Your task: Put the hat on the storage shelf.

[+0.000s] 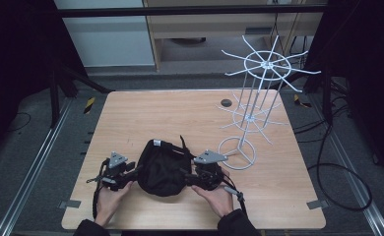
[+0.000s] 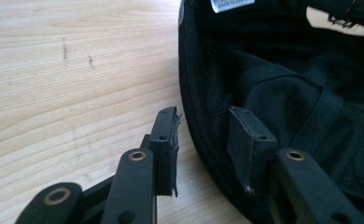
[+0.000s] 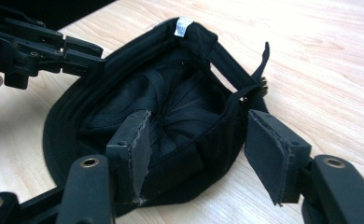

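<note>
A black cap is positioned upside down on the wooden table, near the front edge and between the two grippers. Its opening faces upward, so the dark lining and seams are exposed. A white label is sewn inside the band at the far side, and a strap with a metal buckle is seen sticking up at the back closure.

The left gripper is held at the cap's left edge. In the left gripper view, the jaws are apart and straddle the rim of the cap: one finger is located outside over the bare table, the other inside over the lining. The pads are not pressed against the fabric.

The right gripper is held at the cap's right side. In the right gripper view, the jaws are set wide apart across the near wall of the cap: one finger is located inside the crown, the other outside over the table. No clamping of the wall is shown. The left gripper is seen at the upper left of that view, at the brim.

A white wire rack with radial arms stands on its ring base at the right of the table, well apart from the cap.
</note>
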The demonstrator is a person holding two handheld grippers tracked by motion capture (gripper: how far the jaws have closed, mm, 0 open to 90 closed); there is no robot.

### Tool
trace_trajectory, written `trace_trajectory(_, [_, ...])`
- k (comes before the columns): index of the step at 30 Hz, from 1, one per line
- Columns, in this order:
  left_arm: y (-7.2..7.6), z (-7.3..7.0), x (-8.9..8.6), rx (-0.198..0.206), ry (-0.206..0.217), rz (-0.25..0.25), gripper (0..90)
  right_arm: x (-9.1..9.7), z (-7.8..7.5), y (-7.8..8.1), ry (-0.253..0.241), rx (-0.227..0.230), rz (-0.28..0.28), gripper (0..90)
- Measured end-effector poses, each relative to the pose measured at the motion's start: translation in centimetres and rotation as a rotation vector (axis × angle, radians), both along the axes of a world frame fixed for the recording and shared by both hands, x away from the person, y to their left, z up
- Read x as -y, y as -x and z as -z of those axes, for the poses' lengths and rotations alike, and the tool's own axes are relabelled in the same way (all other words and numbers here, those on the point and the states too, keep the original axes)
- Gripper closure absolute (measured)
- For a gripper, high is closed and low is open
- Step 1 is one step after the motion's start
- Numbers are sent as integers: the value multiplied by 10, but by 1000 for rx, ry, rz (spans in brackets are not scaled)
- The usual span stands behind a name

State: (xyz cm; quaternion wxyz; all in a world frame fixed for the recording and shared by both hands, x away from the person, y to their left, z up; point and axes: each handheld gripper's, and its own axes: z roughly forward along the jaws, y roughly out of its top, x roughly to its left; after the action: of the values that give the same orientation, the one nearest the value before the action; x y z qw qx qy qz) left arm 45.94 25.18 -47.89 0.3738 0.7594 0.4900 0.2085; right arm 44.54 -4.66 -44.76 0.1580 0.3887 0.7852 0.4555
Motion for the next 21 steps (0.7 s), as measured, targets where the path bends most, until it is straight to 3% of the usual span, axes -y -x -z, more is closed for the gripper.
trace_trajectory(5, [-4, 5, 3, -43, -22, 0, 695, -9, 12, -6, 39, -37, 29, 407])
trace_trajectory(10, [-3, 5, 2, -67, 6, -5, 746, -9, 20, -9, 31, -84, 38, 427])
trace_trajectory(13, [-3, 4, 2, -74, 12, -3, 760, -8, 22, -10, 33, -88, 36, 448])
trace_trajectory(16, [-1, 4, 3, -80, 21, 1, 778, -8, 25, -12, 44, -111, 34, 526])
trace_trajectory(17, [0, 4, 3, -83, 25, 5, 782, -10, 26, -12, 55, -123, 40, 607])
trace_trajectory(21, [2, 3, 4, -84, 29, 9, 791, -9, 25, -13, 72, -136, 49, 765])
